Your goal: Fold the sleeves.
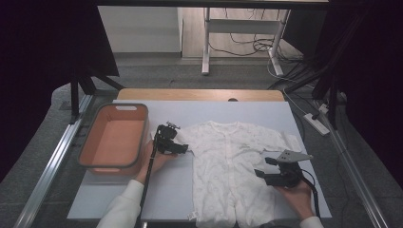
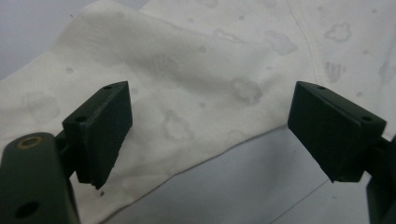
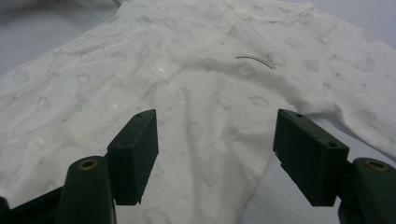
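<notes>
A white baby romper (image 1: 233, 161) with a faint grey print lies flat on the pale table cover (image 1: 171, 190), neck toward the far side. My left gripper (image 1: 183, 148) stands open at the garment's left sleeve; in the left gripper view (image 2: 210, 135) its jaws straddle the sleeve's hem (image 2: 187, 154). My right gripper (image 1: 266, 167) is open at the romper's right side edge; the right gripper view (image 3: 215, 158) has the side seam (image 3: 259, 172) between the jaws. Nothing is gripped.
An orange tub with a grey rim (image 1: 112, 137) sits at the left of the table, close to my left hand. Metal rails (image 1: 52, 166) run along both table sides. Desk legs and cables (image 1: 247, 45) lie on the floor beyond.
</notes>
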A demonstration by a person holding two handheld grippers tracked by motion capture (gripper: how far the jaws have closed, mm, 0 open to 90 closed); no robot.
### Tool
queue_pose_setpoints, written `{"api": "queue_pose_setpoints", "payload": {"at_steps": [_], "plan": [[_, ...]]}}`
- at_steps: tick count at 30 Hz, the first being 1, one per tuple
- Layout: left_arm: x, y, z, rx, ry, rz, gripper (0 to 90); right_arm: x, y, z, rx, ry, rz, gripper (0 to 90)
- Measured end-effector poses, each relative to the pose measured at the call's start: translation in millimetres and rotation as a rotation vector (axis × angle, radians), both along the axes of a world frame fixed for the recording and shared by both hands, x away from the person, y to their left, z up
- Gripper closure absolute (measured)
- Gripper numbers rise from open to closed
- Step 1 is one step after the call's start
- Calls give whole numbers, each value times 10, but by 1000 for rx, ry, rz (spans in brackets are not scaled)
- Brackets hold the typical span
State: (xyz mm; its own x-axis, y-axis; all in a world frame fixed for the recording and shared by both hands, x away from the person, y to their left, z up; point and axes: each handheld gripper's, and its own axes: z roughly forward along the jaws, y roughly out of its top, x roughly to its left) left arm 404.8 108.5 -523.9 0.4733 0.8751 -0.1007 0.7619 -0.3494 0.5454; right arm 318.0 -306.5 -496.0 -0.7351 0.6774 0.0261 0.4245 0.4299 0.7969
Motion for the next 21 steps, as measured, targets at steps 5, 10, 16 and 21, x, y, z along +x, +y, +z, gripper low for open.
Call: {"api": "queue_pose_setpoints", "payload": {"at_steps": [5,10,16,21], "plan": [[-5,-4,-45,13,-2,-2,187,2,0,-5,-7,-4,0,310],[-29,-7,-37,13,-25,-6,313,-4,11,-11,-25,-8,-1,309],[-32,18,-26,14,-36,17,483,-5,16,-14,-32,-9,-2,309],[-38,16,-27,-4,-36,14,629,-7,28,-20,-42,-11,3,309]]}}
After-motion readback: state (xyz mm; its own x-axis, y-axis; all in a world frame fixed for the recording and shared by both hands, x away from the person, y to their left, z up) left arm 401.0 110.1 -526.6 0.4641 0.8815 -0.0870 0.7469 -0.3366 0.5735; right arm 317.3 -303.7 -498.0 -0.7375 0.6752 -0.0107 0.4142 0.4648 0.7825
